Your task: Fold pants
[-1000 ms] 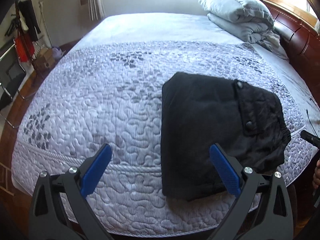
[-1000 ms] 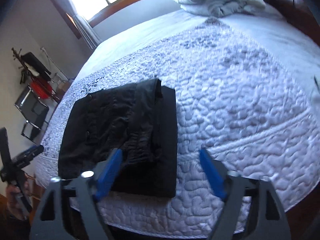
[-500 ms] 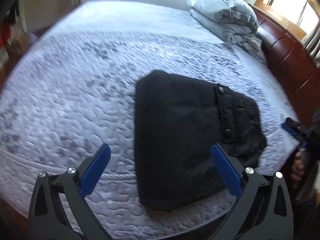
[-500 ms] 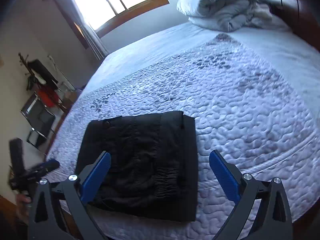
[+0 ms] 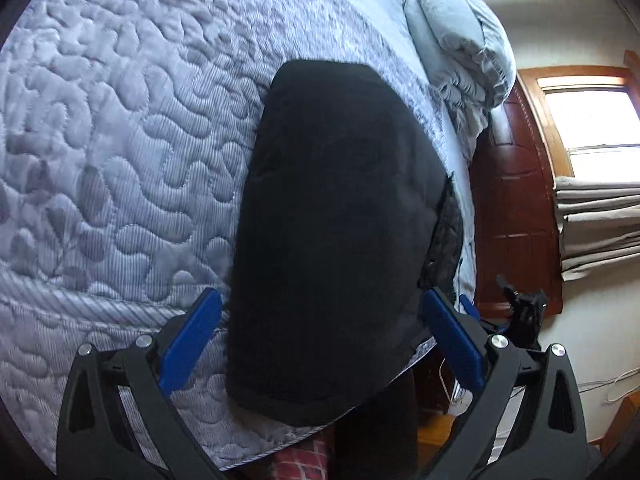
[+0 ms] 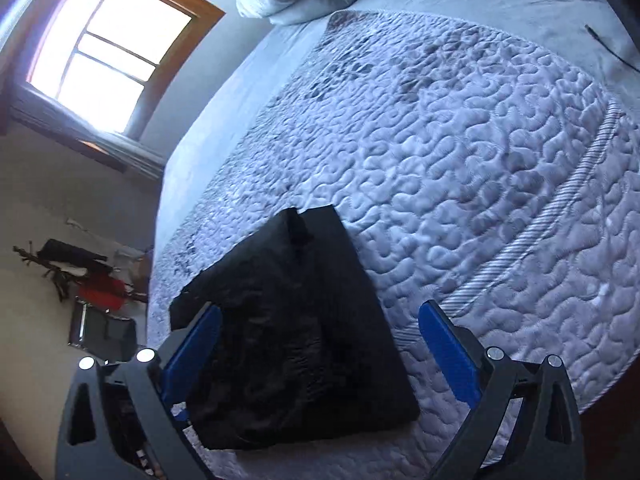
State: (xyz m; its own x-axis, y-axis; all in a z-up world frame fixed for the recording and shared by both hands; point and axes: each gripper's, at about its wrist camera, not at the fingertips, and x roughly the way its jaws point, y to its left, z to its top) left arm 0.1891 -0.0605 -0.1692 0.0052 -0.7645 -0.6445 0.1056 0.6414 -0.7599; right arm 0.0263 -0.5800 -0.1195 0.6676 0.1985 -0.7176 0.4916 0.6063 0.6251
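Pants [image 5: 336,240] folded compact on bed [image 5: 120,120]; final step judged.
Both hand-held grippers [image 5: 320,336] [image 6: 318,344] spread, nothing pinched; withdrawal or tidying expected next.

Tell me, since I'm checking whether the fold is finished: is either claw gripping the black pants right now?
No. Both the left claw and right claw stand wide open over the folded black pants, clamping no fabric.

Black pants [image 5: 336,232] lie folded into a compact, roughly rectangular bundle, flat near the bed's edge. Their gathered, wrinkled waistband part [image 6: 280,344] rests on top along one side.
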